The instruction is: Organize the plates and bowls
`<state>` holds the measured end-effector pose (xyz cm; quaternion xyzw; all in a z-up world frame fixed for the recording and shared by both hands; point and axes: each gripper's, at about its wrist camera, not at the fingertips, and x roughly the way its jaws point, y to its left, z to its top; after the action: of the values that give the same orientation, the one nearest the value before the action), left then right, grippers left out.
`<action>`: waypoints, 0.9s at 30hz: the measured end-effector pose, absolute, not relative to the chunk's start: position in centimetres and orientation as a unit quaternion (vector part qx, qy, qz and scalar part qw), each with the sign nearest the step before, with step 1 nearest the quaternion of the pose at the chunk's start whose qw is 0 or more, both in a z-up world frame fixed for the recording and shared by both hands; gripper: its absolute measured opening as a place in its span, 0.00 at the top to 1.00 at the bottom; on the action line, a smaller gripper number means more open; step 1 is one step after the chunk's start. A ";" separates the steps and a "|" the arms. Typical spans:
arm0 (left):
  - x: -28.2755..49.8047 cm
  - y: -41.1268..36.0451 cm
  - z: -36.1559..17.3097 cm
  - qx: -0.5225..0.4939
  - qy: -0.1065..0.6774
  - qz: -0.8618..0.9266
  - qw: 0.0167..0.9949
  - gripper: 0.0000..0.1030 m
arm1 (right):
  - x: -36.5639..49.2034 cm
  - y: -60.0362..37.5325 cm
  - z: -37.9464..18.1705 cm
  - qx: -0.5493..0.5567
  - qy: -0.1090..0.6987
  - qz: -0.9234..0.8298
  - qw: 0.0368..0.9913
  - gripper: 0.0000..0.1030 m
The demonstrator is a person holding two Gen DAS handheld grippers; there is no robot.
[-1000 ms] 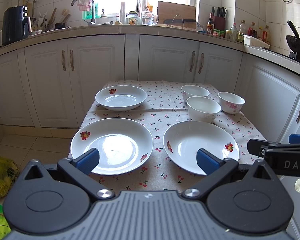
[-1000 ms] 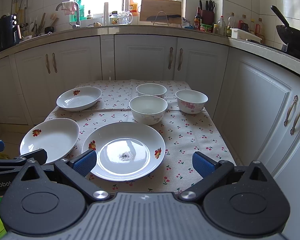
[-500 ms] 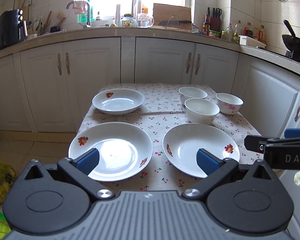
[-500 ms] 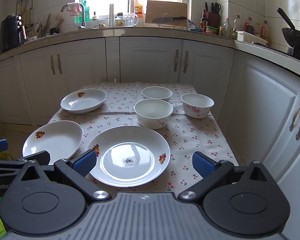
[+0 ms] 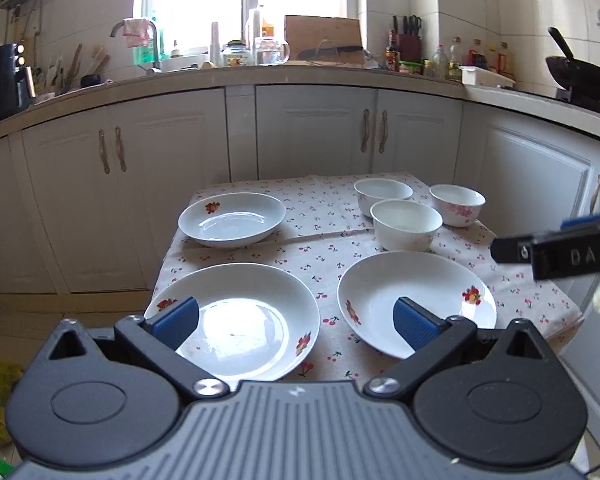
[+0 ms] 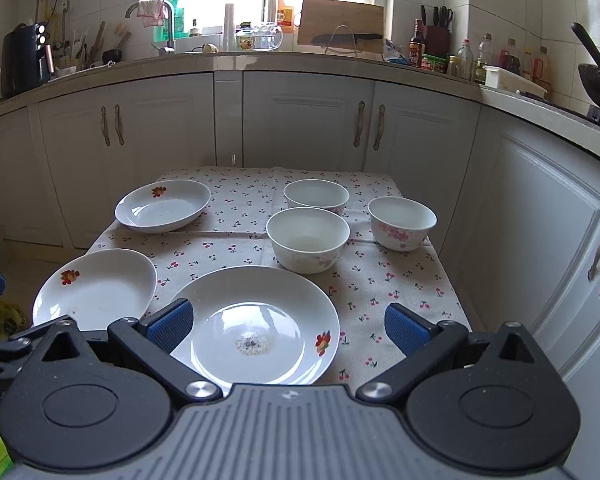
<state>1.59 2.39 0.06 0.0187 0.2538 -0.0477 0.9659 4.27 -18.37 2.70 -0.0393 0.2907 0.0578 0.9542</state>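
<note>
Jaws wide apart, round glossy white plates [image 6: 256, 320], deep bowls [image 6: 308, 238], cherry-print cloth [image 6: 400, 280]

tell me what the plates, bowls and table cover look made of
Plates and bowls: likely glazed ceramic or porcelain, judging by glossy white surfaces with window glare and printed flower decals. Table cover: seemingly woven cloth, matte, cherry-printed, with a visible fold line.

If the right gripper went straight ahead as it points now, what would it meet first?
Probably the near plate, which lies between the open fingers of the right gripper; past it stands the closest bowl. Height above the plate is unclear.
</note>
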 end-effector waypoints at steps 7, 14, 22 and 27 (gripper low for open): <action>2.8 4.9 -0.9 -0.015 0.283 -0.054 0.958 0.01 | 5.9 -17.4 2.5 -0.058 0.290 0.072 0.953 0.00; 3.3 6.9 -2.0 -0.030 0.268 -0.060 0.961 0.01 | 7.7 -15.8 2.2 -0.075 0.291 0.099 0.949 0.00; 3.7 10.2 -3.7 -0.026 0.253 -0.054 0.966 0.01 | 9.9 -13.9 2.2 -0.050 0.276 0.190 0.941 0.00; 4.1 12.2 -4.9 -0.023 0.262 -0.041 0.964 0.01 | 11.5 -11.9 1.9 -0.045 0.278 0.217 0.935 0.00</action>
<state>4.13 12.16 -4.85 -0.0229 0.2615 -0.0411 0.9641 11.49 -11.90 1.90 -0.0445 0.2777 0.2171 0.9348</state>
